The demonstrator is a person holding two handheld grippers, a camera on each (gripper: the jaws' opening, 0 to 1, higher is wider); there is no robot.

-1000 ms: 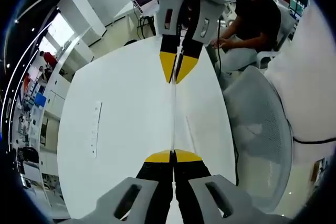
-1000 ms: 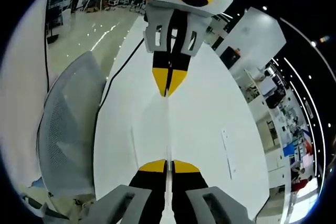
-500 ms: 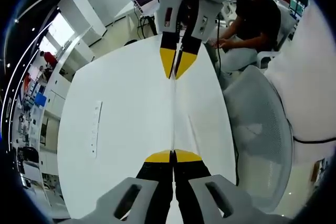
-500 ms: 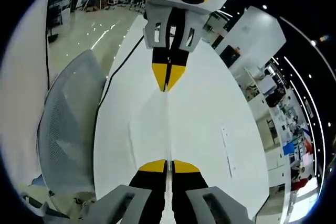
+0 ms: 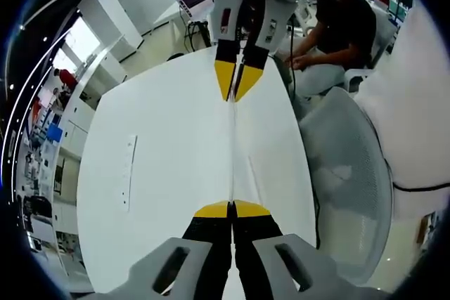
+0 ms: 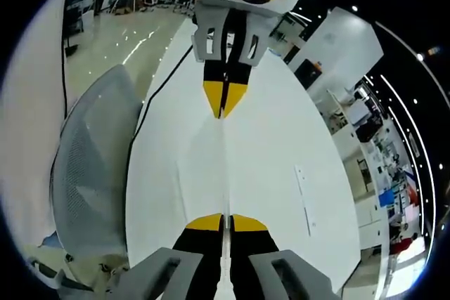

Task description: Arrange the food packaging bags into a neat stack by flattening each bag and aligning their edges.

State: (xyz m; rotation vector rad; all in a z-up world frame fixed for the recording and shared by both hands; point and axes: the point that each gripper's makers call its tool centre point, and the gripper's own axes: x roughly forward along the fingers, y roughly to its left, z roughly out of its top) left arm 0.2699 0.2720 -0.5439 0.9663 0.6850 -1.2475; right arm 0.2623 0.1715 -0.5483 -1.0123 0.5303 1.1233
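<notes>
Bag point(image 5: 233, 152) stretches tighter between our left gripper point(image 5: 232, 209) and right gripper point(image 6: 226, 222) (both clamped on its ends), the far one having drifted toward frame top, flattening it.

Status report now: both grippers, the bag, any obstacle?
Left gripper and right gripper shut on the white bag, one at each end, edge-on and taut above the white table. Mesh chair beside, not blocking.
</notes>
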